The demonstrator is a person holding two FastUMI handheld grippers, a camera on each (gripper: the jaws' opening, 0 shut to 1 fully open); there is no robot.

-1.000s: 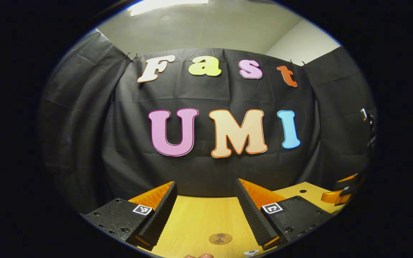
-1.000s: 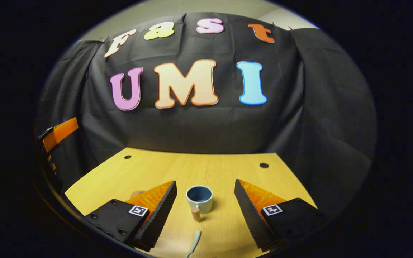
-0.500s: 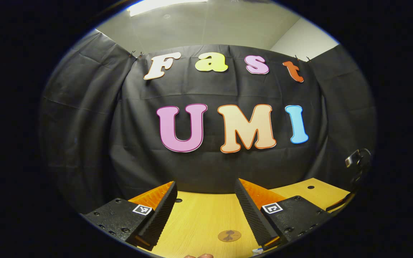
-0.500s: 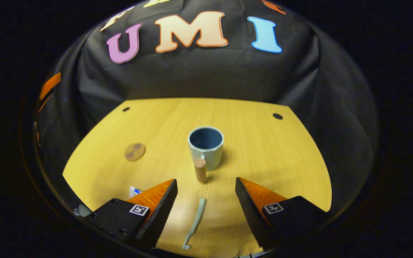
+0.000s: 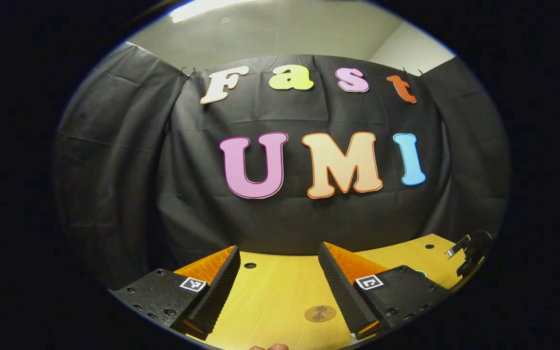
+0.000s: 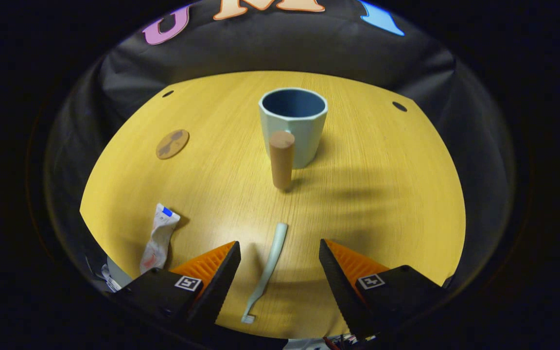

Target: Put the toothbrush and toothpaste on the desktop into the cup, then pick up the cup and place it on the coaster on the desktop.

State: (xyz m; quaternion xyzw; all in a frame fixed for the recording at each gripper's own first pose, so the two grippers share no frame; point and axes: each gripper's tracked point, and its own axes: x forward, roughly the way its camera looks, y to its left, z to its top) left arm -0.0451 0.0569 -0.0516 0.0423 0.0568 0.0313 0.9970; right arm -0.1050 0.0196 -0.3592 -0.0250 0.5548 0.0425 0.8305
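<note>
In the right gripper view a pale green cup (image 6: 293,124) with a blue inside and a wooden handle (image 6: 281,159) stands upright on the yellow wooden table (image 6: 382,194). A pale green toothbrush (image 6: 266,270) lies flat between the fingers of my right gripper (image 6: 279,260), which is open above it. A white toothpaste tube (image 6: 159,237) lies to the left of that gripper. A round brown coaster (image 6: 172,144) sits at the table's left. In the left gripper view my left gripper (image 5: 278,265) is open and holds nothing, with the coaster (image 5: 320,313) low between its fingers.
Small dark holes (image 6: 399,106) mark the table's far corners. The black cloth wall closes the table's far side. Part of the other gripper (image 5: 472,247) shows at the right edge of the left gripper view.
My right gripper has tipped downward and come closer to the table, so the toothbrush now lies between its fingers and the toothpaste has come into view. The left gripper has turned slightly left.
</note>
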